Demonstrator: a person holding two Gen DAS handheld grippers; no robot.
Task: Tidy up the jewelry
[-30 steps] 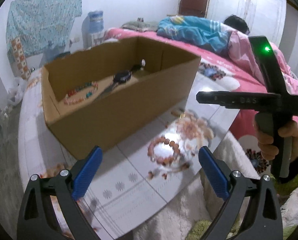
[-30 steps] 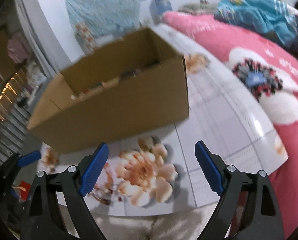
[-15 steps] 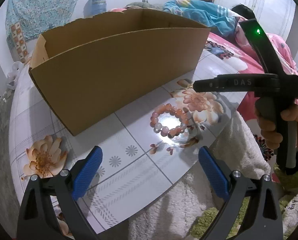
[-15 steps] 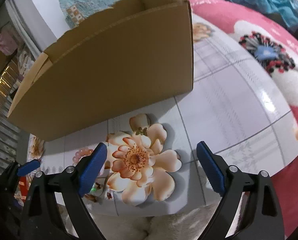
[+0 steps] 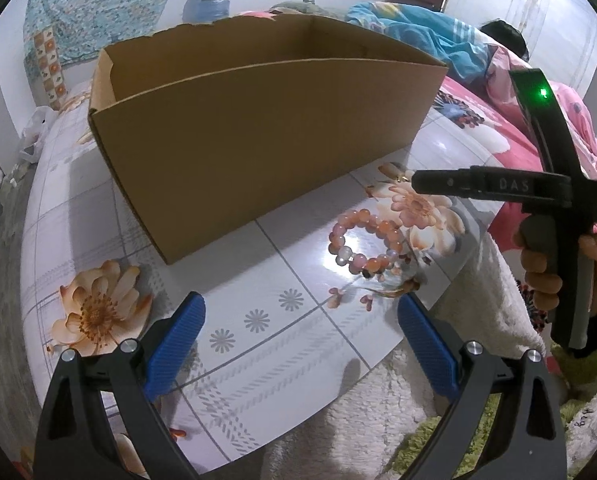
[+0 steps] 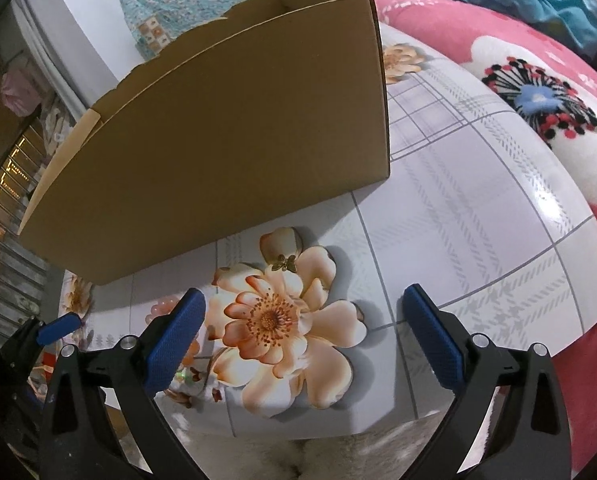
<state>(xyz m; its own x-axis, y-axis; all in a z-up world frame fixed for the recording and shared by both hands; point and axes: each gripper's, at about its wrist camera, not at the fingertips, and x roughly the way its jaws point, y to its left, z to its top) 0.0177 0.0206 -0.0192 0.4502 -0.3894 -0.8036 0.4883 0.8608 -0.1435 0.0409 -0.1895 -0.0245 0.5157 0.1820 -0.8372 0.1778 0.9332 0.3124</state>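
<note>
Floral tiles cover the counter (image 5: 282,344) under me, with a pink bed beyond its far edge. My left gripper (image 5: 300,346) hangs with its fingers spread wide and empty; the beaded bracelet (image 5: 364,246) lies just ahead of them, toward the right finger. My right gripper (image 6: 302,340) is opening wider, nothing between its fingers, only a printed flower below. A small gold butterfly piece (image 6: 284,263) sits ahead of it, near the cardboard box (image 5: 258,144). To do this well, I should straddle one bead strand, not the whole ring, and close gently. From here the box wall hides its inside, and glare blurs the bracelet's near beads.
</note>
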